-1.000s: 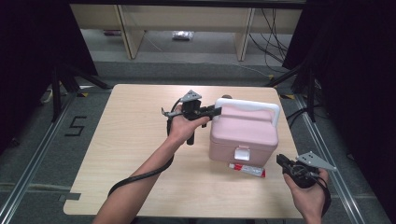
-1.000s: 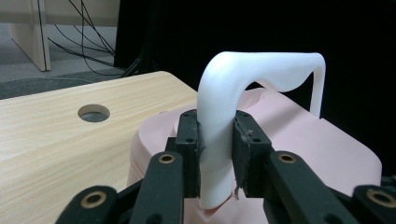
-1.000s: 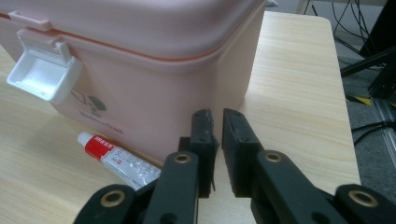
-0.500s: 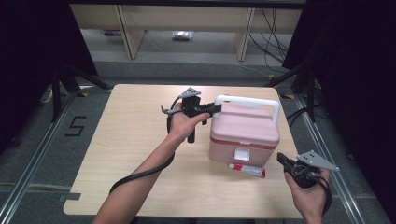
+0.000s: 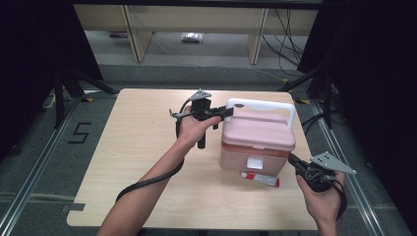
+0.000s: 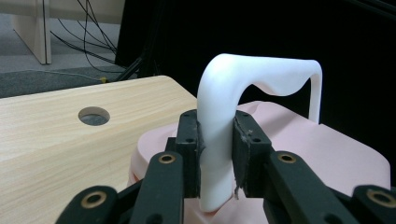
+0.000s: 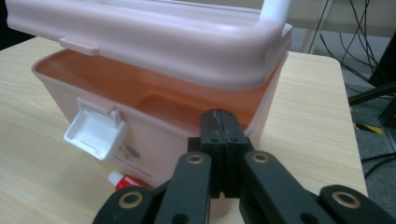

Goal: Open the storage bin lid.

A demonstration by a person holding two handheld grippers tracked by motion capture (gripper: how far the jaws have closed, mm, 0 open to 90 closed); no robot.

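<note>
Here the left claw (image 6: pixel 216 154) grips the box's white handle (image 6: pixel 224 107) — propping the lid (image 7: pixel 154 42) ajar — while the right claw (image 7: pixel 218 140), shut and empty, waits by the tabletop's right edge.

place: lab recording bay | signs: black curtains (image 5: pixel 29 59), floor rails (image 5: pixel 34 172), loose cables (image 5: pixel 285 29)

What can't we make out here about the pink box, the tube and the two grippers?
- Pink box interior: the half-lowered lid shades it in the right gripper view; contents unreadable.
- Tube: print too small in the high view; in the right gripper view the box and the shut right gripper cover most of it.
- White handle: its base is hidden behind the left gripper clamped on it.
- Box logo: blocked by the right gripper.
</note>
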